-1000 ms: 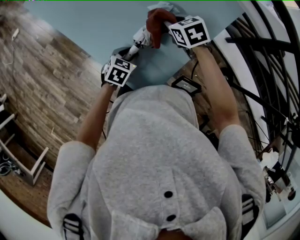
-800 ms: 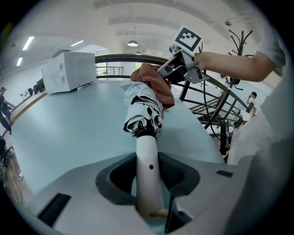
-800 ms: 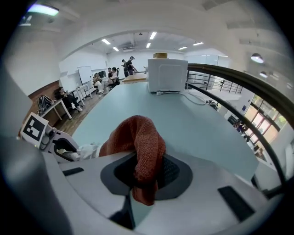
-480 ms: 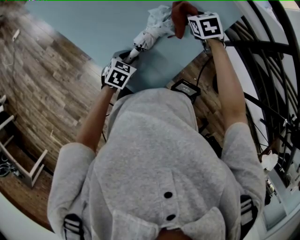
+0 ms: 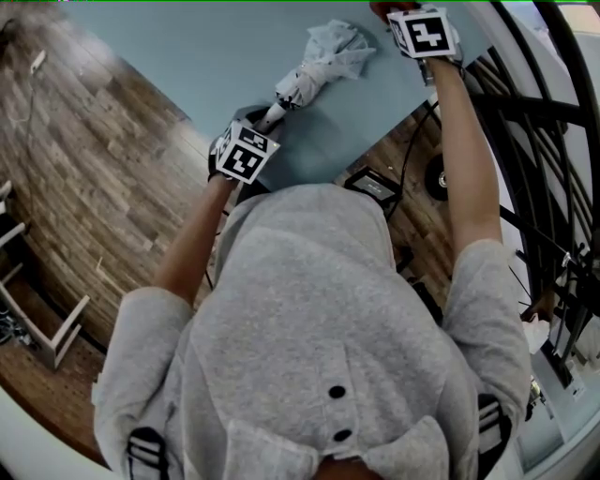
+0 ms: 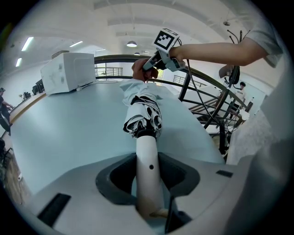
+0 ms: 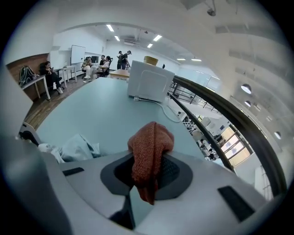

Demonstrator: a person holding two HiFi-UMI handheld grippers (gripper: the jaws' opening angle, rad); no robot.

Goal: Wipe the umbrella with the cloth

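A folded umbrella lies on the light blue table [image 5: 169,56], its pale crumpled canopy [image 5: 330,52] pointing away from me. My left gripper [image 5: 253,131] is shut on the white umbrella handle [image 6: 148,170], and the rolled black-and-white canopy [image 6: 143,114] sits just beyond the jaws. Past the canopy's far end, my right gripper [image 5: 403,19] is shut on a red-brown cloth [image 7: 149,147]. The cloth drapes over the jaws, above the table. In the right gripper view the canopy [image 7: 73,149] lies low at the left, apart from the cloth.
A white box-shaped appliance [image 7: 149,82] stands further back on the table, with a cable beside it. A dark curved metal railing [image 5: 534,141] runs along the table's right side. A black device [image 5: 373,185] lies on the wooden floor [image 5: 84,187] under the table's near edge.
My right gripper has carried the cloth along the umbrella from near the handle end to beyond the canopy's far end. The left gripper has kept hold of the handle.
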